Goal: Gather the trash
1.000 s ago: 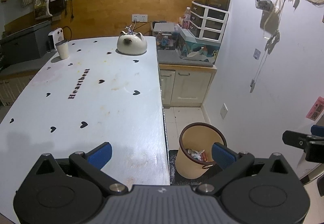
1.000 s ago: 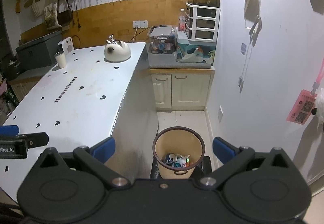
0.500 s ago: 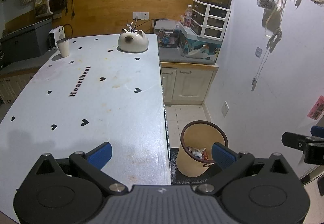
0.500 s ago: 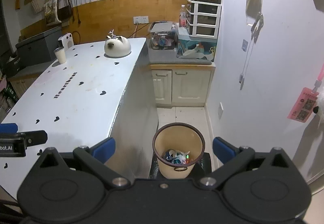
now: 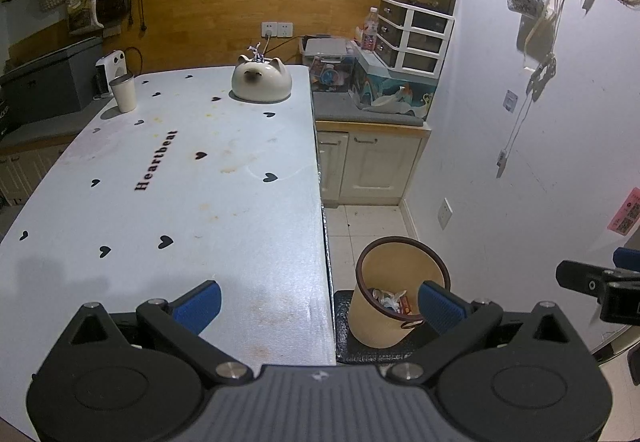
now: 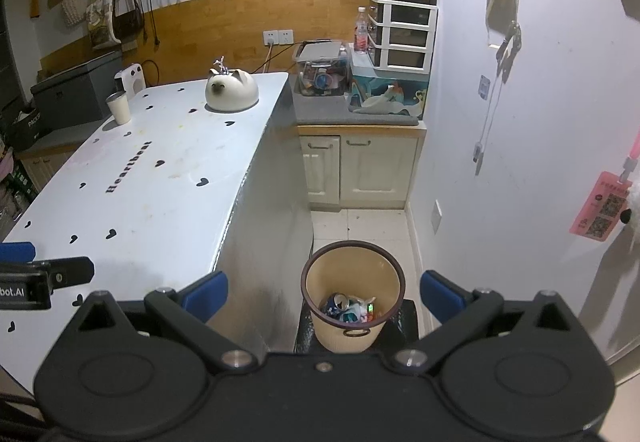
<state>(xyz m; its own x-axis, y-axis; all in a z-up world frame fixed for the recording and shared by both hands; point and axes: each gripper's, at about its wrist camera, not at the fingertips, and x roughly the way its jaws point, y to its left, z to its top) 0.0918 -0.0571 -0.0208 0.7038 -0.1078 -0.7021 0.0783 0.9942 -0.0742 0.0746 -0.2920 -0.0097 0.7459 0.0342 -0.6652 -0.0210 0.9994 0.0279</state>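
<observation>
Meanwhile, both views had crept slightly forward and nothing else changed: the left tool (image 5: pixel 318 304) and right tool (image 6: pixel 324 294) gaped empty, trash (image 6: pixel 352 312) lay binned at six o'clock, so collecting looked finished.

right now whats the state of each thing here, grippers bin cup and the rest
left gripper: open, holding nothing
right gripper: open, holding nothing
trash bin: upright on the floor beside the table, no lid, trash in the bottom
cup: upright on the table's far corner
cat-shaped dish: sitting at the table's far edge
cabinet doors: shut
table: stained
</observation>
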